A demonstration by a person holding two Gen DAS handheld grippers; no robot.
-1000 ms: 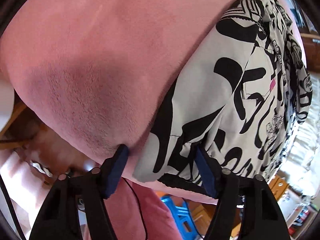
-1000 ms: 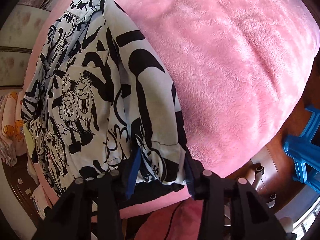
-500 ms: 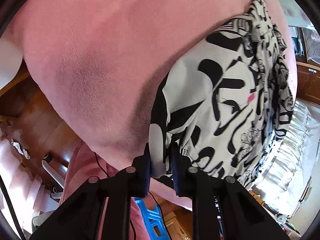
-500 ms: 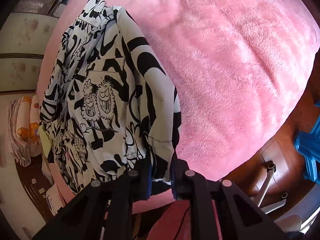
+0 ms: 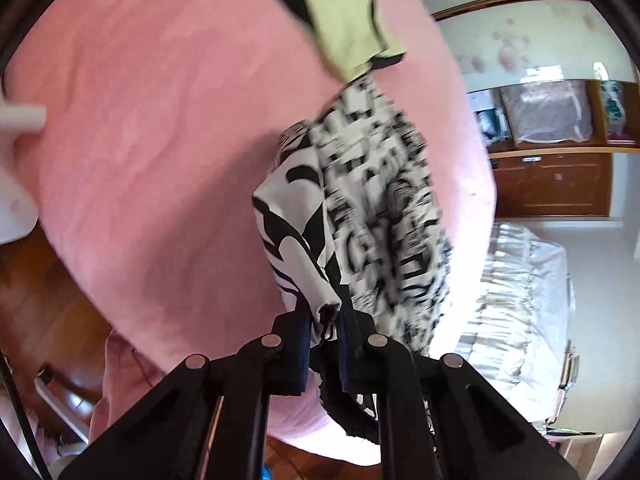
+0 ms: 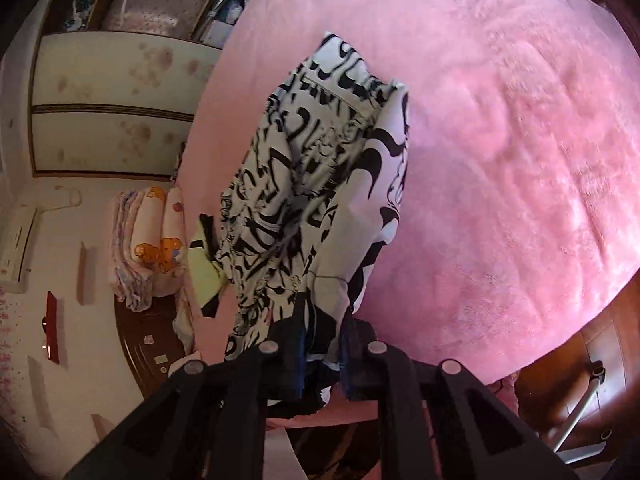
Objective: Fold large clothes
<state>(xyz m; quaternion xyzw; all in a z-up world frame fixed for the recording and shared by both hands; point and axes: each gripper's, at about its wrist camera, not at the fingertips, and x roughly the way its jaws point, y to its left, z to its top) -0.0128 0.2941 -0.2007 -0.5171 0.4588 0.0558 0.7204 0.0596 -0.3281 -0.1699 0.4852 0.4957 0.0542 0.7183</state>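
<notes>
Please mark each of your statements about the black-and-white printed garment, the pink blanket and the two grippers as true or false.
1. The left gripper is shut on the black-and-white printed garment. True.
2. The right gripper is empty. False: it also grips the garment's hem.
3. The fluffy pink blanket lies under the garment. True.
4. The yellow-green folded cloth is held by a gripper. False: it lies on the blanket.
</notes>
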